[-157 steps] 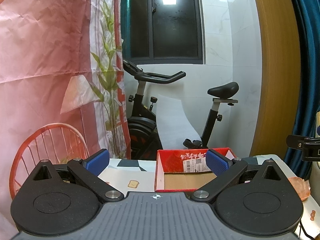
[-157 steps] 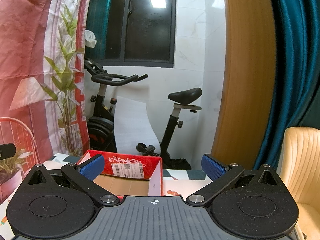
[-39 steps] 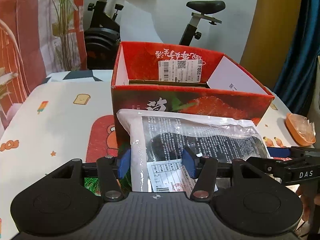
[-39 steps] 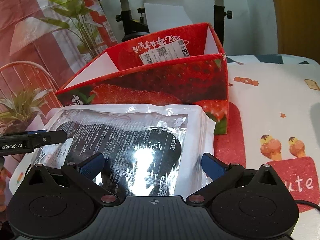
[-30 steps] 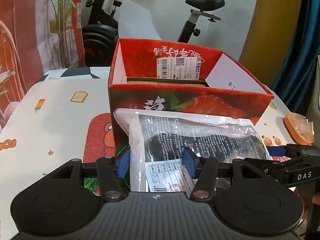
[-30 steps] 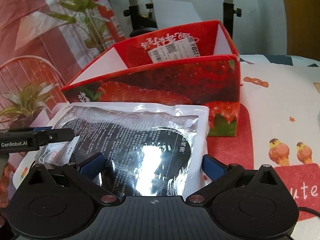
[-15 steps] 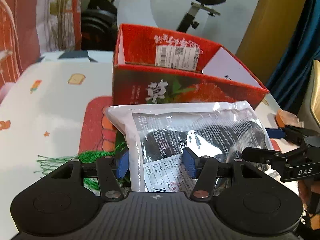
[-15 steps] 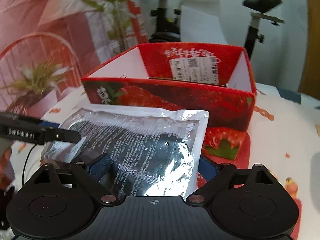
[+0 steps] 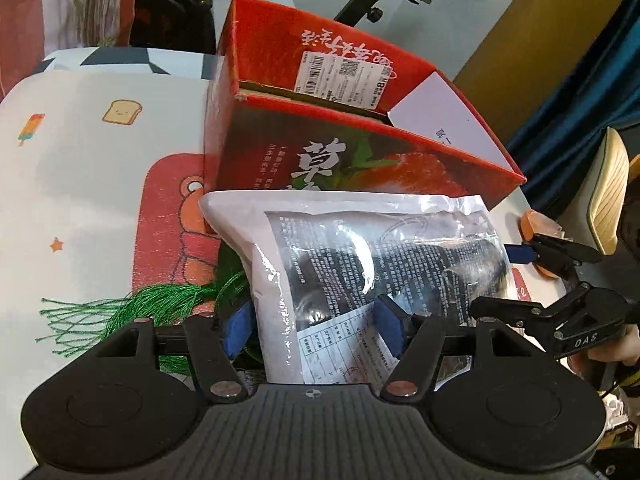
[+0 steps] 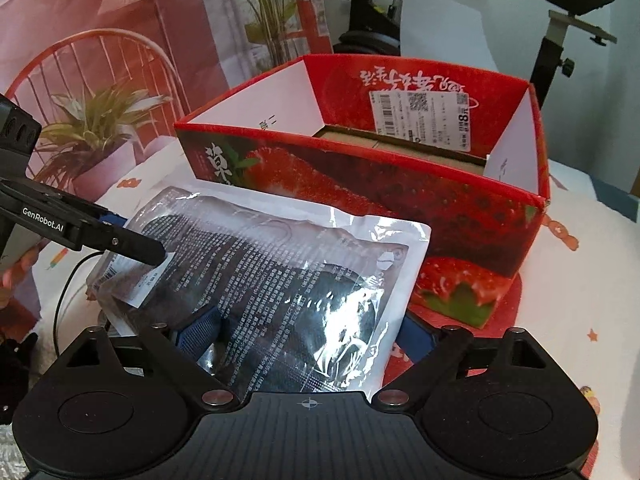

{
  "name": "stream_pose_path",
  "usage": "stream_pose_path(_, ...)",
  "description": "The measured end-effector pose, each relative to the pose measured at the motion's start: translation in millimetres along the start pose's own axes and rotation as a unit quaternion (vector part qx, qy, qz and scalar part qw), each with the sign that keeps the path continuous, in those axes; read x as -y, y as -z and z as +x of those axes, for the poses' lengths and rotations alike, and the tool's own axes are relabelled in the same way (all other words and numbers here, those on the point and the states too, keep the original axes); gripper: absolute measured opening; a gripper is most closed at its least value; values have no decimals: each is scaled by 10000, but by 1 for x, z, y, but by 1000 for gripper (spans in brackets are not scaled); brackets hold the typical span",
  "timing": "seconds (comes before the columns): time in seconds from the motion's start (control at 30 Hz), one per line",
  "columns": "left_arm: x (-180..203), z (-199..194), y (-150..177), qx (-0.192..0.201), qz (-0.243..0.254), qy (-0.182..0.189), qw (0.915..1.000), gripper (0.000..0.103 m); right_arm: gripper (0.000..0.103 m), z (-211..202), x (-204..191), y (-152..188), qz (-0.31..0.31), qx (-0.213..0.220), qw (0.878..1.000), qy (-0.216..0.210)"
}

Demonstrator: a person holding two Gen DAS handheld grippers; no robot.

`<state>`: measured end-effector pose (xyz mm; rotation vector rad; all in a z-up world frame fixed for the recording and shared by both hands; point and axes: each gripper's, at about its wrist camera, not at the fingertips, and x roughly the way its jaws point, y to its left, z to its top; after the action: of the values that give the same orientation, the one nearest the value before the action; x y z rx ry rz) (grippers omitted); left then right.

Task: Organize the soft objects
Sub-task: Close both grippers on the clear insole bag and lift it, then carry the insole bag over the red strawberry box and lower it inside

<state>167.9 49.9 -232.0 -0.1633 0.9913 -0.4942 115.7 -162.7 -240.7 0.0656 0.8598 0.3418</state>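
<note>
A clear plastic bag (image 9: pixel 380 248) with a black soft item and printed text hangs just in front of a red strawberry box (image 9: pixel 320 152), which is open on top. My left gripper (image 9: pixel 313 330) has the bag's left end between its blue pads. Its jaws are opening; the left pad stands just off the bag's edge. In the right wrist view the bag (image 10: pixel 280 272) spans my right gripper (image 10: pixel 306 334), whose pads press its two edges. The box (image 10: pixel 360 168) stands behind. The left gripper's finger (image 10: pixel 120 236) lies over the bag's far corner.
A green tassel (image 9: pixel 160 300) lies on the cartoon tablecloth (image 9: pixel 80 160) under the bag. An orange item (image 9: pixel 532 224) sits at the table's right edge, with a cream chair (image 9: pixel 608 192) beyond. An exercise bike (image 10: pixel 560 20) stands behind the box.
The left jaws have widened around the bag. Both views have tipped down toward the table and the right one has rolled. The green tassel has come into sight.
</note>
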Motion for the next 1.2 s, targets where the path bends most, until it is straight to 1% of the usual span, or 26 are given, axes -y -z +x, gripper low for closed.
stream_pose_path(0.2,14,-1,1,59,320,-137,9994,67,86,6,3,-3,-11,-105,9999,-119)
stream_pose_path(0.23,17,-3,2,68,386,-166,9991,66,81,6,3,-3,-10,-110,9999,-122)
stream_pose_path(0.27,19,-5,2,82,471,-209,9986,66,73,5,3,-4,-20,-106,9999,-115)
stream_pose_path(0.3,21,-9,2,110,572,-271,9979,66,69,3,1,-4,-35,-70,9999,-83)
stream_pose_path(0.33,24,-12,2,158,678,-341,9970,66,59,0,0,-6,-65,-27,10000,-39)
stream_pose_path(0.37,25,-17,3,210,757,-382,9962,65,52,-4,-1,-7,-109,9,9999,16)
stream_pose_path(0.43,27,-26,2,341,867,-447,9946,64,46,-12,-3,-10,-213,115,9997,99)
stream_pose_path(0.47,27,-30,2,393,895,-463,9941,62,45,-16,-3,-11,-251,163,9995,115)
stream_pose_path(0.6,31,-45,3,603,1008,-512,9918,61,42,-30,-5,-19,-351,296,9989,106)
stream_pose_path(0.73,39,-57,2,836,1188,-671,9871,60,30,-45,-11,-27,-545,518,9970,164)
stream_pose_path(0.87,46,-63,-5,1087,1184,-739,9842,60,26,-61,-17,-36,-800,799,9931,325)
stream_pose_path(1.07,55,-69,-23,1376,1120,-739,9814,60,23,-81,-24,-51,-1242,1240,9824,638)
stream_pose_path(1.2,61,-74,-45,1636,1038,-728,9783,60,23,-92,-26,-65,-1486,1568,9727,845)
